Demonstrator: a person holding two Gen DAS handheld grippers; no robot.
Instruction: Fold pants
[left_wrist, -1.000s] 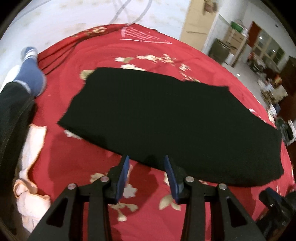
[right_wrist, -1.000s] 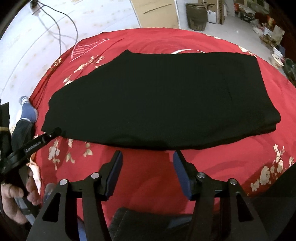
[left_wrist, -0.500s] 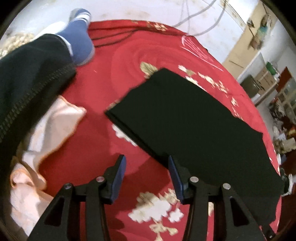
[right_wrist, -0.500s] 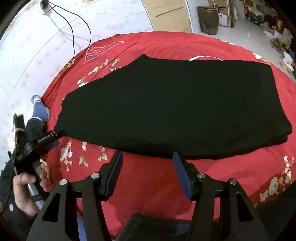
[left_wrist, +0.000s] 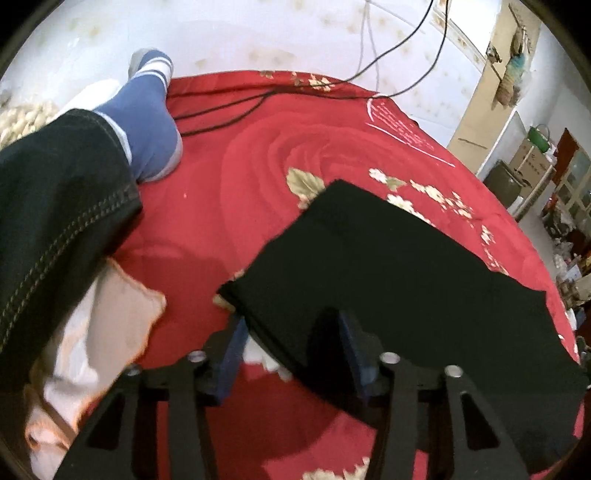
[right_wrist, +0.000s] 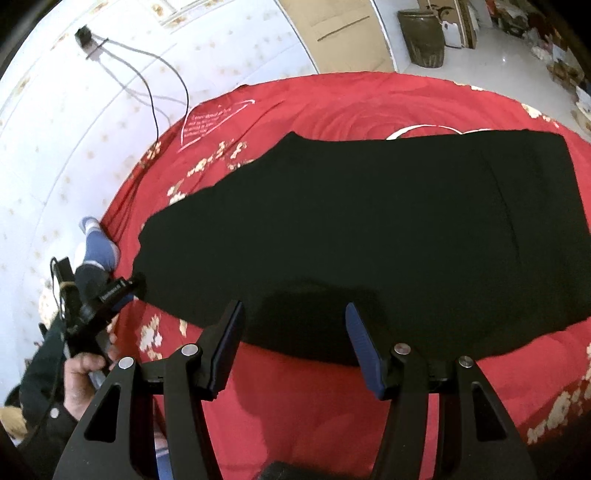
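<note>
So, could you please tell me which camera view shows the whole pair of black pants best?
The right wrist view: the black pants lie nearly full length across the red bedspread. The left wrist view shows only one end and the near edge, which lies between the left gripper's fingers.

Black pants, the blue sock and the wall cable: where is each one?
black pants (right_wrist: 369, 229), right wrist view, middle of the cloth
blue sock (left_wrist: 147, 122), left wrist view, ankle part
wall cable (right_wrist: 166, 70), right wrist view, hanging stretch

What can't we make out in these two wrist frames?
- Left wrist view: whether the left gripper pads press the pants edge; black on black, blurred.
- Right wrist view: the left gripper's tips, lost against the cloth.
- Both views: fold layers and seams, too dark.
- Right wrist view: the pants' right end, cut off by the frame edge.
</note>
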